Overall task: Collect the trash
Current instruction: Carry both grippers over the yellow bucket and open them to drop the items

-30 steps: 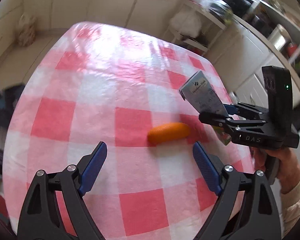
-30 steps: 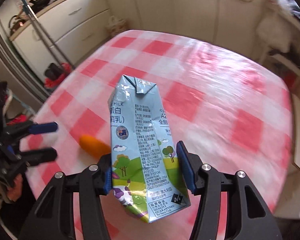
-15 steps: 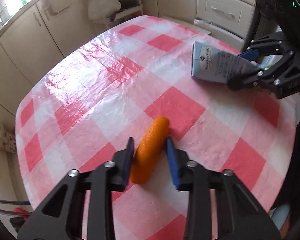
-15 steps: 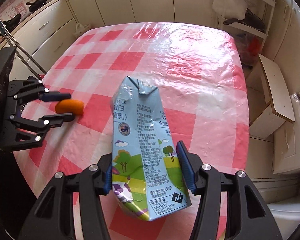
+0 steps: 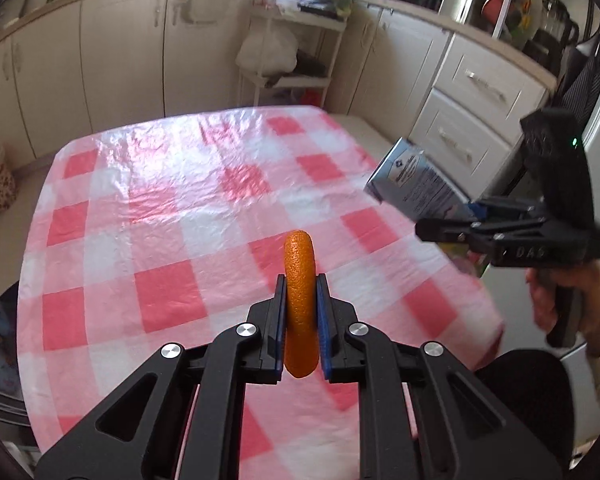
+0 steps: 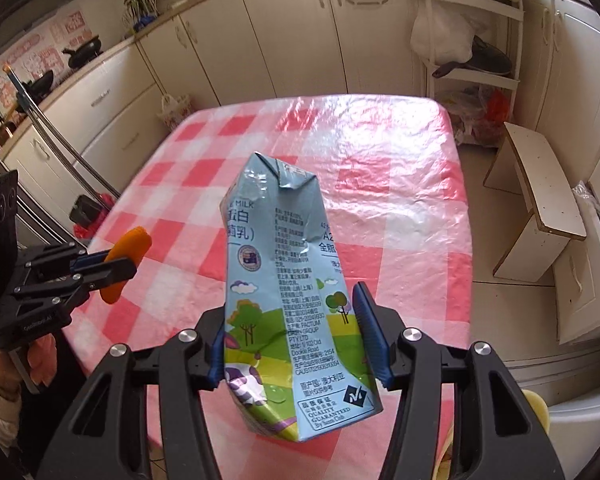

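A curved piece of orange peel (image 5: 297, 252) sits upright between the blue pads of my left gripper (image 5: 300, 292). The jaws are closing on it and the pads press its sides. It hangs above the red-and-white checked tablecloth (image 5: 160, 200). In the right wrist view the same peel (image 6: 130, 242) shows in the left gripper (image 6: 100, 268) at the table's left edge. My right gripper (image 6: 290, 304) is shut on a dented light-blue milk carton (image 6: 284, 280), held upright over the near edge. From the left wrist, the carton (image 5: 416, 182) and right gripper (image 5: 460, 226) are at the right.
A white step stool (image 6: 540, 208) stands on the floor right of the table. A white shelf rack with plastic bags (image 5: 288, 52) is behind the table, with cabinets all round. A mop handle (image 6: 60, 140) leans at the left. A person's hand (image 5: 572, 292) holds the right gripper.
The left gripper went from wide open to closed on the orange peel and lifted it off the cloth. The right gripper kept the carton and rose as it shifted across the table.
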`<state>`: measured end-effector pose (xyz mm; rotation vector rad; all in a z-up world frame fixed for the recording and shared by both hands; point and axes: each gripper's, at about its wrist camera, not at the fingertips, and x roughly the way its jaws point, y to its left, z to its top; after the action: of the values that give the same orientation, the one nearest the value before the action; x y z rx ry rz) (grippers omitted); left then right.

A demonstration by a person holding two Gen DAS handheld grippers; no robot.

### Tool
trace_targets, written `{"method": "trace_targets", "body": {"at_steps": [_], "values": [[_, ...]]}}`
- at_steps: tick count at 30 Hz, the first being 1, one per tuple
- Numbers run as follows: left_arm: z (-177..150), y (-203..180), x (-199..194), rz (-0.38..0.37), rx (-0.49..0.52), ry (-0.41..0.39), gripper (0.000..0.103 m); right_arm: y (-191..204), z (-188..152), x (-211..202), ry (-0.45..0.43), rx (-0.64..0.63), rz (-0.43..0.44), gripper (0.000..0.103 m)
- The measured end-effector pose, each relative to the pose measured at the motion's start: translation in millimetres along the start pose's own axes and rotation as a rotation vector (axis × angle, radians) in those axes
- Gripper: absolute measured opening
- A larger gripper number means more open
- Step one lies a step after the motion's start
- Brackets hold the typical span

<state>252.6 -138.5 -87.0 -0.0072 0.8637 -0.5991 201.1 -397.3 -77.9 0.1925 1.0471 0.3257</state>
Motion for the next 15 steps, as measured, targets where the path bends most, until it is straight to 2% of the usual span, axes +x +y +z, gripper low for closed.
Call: {"method": "trace_targets", "body": {"at_steps": [5, 15], "values": [[6.3, -47.6, -20.2, -0.042, 0.011, -0.053, 0.013, -8.2, -19.2, -46.6, -0.08, 0.036, 0.014, 0.054], [12.8, -165.8, -29.3, -0.12, 0.199, -0.052, 0.013, -70.9, -92.7, -115.7, -0.167, 0.187, -0.086, 0.054]]}}
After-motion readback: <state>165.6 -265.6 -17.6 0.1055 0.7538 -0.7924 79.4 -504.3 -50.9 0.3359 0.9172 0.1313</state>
